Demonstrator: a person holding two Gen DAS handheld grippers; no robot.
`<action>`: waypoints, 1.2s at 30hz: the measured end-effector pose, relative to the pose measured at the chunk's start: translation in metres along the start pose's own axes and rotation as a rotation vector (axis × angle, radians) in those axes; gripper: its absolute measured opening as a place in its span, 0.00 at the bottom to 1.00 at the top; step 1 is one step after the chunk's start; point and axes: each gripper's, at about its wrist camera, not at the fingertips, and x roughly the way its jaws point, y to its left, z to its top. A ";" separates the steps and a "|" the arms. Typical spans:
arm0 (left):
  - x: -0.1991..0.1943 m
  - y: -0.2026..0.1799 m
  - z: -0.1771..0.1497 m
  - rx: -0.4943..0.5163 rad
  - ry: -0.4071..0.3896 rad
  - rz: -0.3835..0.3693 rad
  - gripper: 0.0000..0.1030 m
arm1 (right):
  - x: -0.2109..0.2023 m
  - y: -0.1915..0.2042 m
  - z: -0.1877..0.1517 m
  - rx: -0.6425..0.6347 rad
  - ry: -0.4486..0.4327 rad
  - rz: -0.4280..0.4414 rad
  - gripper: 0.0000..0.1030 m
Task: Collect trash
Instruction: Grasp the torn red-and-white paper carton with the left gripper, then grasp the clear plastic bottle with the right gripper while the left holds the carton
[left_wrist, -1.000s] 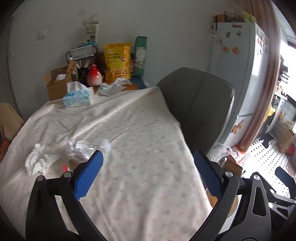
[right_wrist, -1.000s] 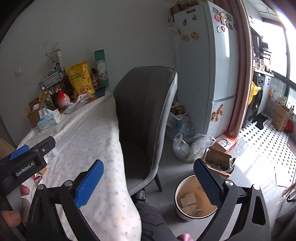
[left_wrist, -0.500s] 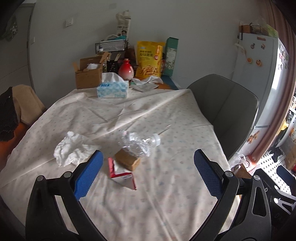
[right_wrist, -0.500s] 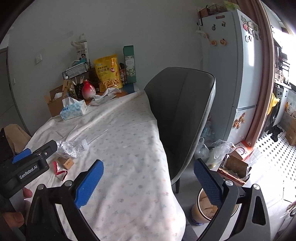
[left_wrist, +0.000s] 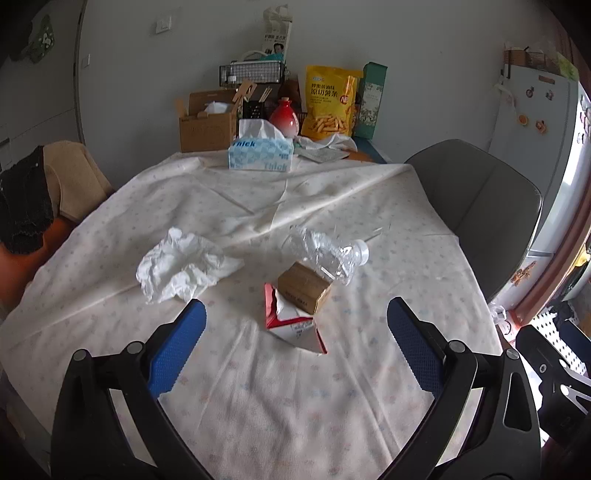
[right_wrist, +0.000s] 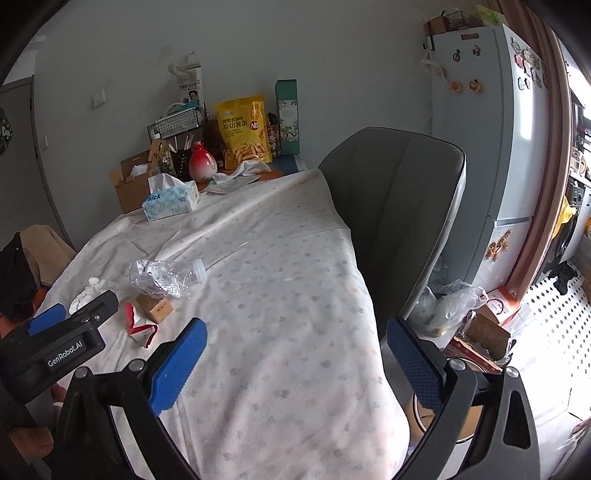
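While gaping, left tool (left_wrist: 295, 341) frames red carton (left_wrist: 293, 323).

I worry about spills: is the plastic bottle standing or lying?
Lying. The plastic bottle rests crushed on its side, cap on, apparently empty.

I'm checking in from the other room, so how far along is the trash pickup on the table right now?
Nothing on the table looks collected yet. Both the left gripper and the right gripper are open and empty. Still lying on the tablecloth: the crumpled tissue, the crushed plastic bottle, the small brown box and the torn red-and-white carton. The left gripper faces that pile.
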 end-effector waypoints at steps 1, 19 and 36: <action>0.002 0.001 -0.002 -0.001 0.007 -0.001 0.95 | 0.001 0.001 -0.002 -0.003 0.005 -0.002 0.93; 0.057 -0.008 -0.027 0.033 0.173 -0.016 0.52 | 0.017 0.004 -0.018 -0.016 0.047 -0.034 0.93; 0.047 -0.003 -0.014 0.047 0.120 0.049 0.03 | 0.027 0.008 -0.015 -0.022 0.054 -0.025 0.93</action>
